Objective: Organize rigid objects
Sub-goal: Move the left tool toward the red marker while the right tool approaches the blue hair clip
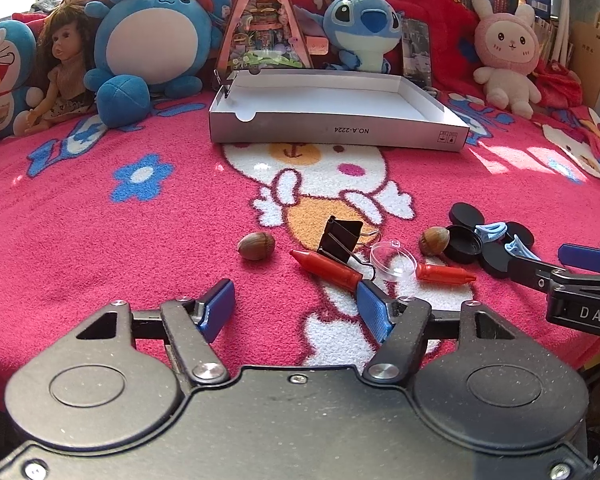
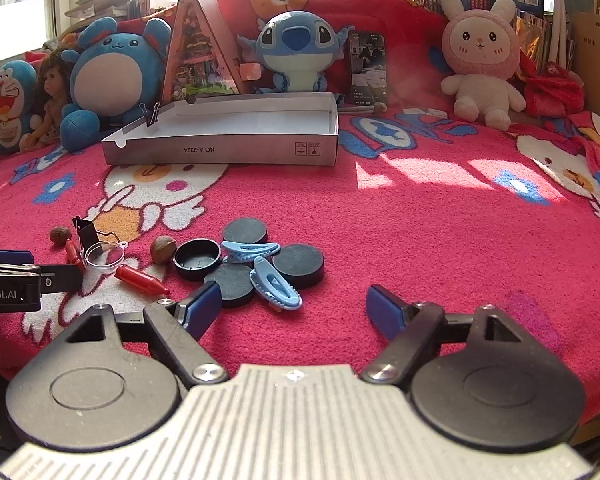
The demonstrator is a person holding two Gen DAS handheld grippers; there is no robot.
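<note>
Small items lie on the pink blanket: two acorns [image 1: 256, 245] [image 1: 434, 241], two red crayons [image 1: 327, 269] [image 1: 444, 273], a black binder clip [image 1: 340, 239], a clear round lid [image 1: 393, 257], black discs [image 2: 298, 265], a black cap [image 2: 197, 259] and two blue hair clips [image 2: 275, 285]. An open grey cardboard box [image 1: 336, 130] sits behind them, empty inside, with a binder clip [image 2: 153, 114] on its rim. My left gripper [image 1: 296, 304] is open just in front of the crayon. My right gripper [image 2: 294, 306] is open beside the hair clips and discs.
Plush toys, a doll [image 1: 62, 68], a triangular display case [image 1: 264, 20] and a phone [image 2: 367, 68] line the back of the bed. Bookshelves stand behind. The right gripper shows at the right edge of the left wrist view [image 1: 580, 276].
</note>
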